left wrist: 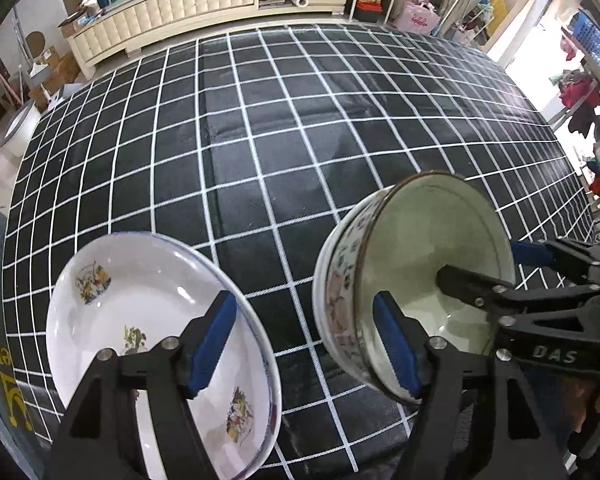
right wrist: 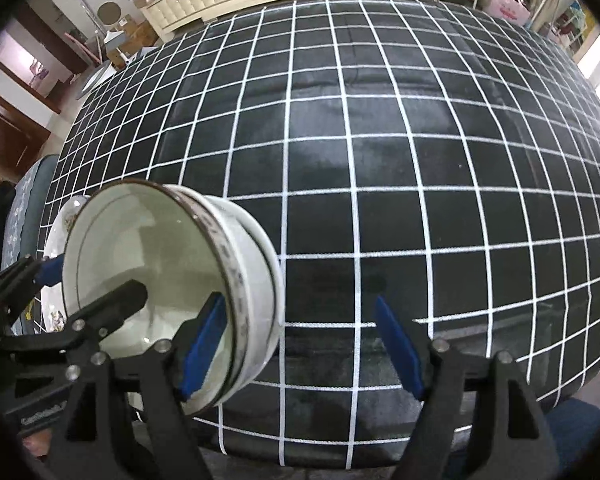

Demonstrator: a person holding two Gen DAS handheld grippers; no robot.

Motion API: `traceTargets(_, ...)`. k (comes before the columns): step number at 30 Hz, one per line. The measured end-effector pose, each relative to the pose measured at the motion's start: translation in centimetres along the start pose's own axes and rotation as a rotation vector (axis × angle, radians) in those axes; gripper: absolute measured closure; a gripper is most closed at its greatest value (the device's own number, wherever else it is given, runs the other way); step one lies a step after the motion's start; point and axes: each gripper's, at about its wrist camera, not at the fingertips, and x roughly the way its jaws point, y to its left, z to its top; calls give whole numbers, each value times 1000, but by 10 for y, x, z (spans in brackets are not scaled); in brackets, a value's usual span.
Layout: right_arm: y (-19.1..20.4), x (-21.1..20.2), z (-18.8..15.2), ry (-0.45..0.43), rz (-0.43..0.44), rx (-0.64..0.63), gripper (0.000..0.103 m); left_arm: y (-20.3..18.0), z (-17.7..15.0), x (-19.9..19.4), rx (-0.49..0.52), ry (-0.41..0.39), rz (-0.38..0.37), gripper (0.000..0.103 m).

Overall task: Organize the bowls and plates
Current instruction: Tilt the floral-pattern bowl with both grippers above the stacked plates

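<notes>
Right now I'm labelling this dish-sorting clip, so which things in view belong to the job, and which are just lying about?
Part of the job:
plate
nested bowls, tipped on their side
left tool and right tool, both open

Just lying about:
cream cabinet
paper roll
pink bag
blue basket

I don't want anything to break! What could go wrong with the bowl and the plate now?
1. The bowl is tipped on its side. The left gripper and right gripper each have their jaws wide apart, not clamped, so the bowl may slip and hit the table.
2. The plate seems to lie near the table's edge, close to the left gripper. A bump might push it off.
</notes>
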Motion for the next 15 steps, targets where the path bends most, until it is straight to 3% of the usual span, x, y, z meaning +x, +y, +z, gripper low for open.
traceTargets(6,-5,-3,-2,-5,12,2,24,-17,9,2,86,4,-75,35)
traceTargets(15,-18,-2,-3,-4,52,13,24,-3,9,26,34,54,-120,37)
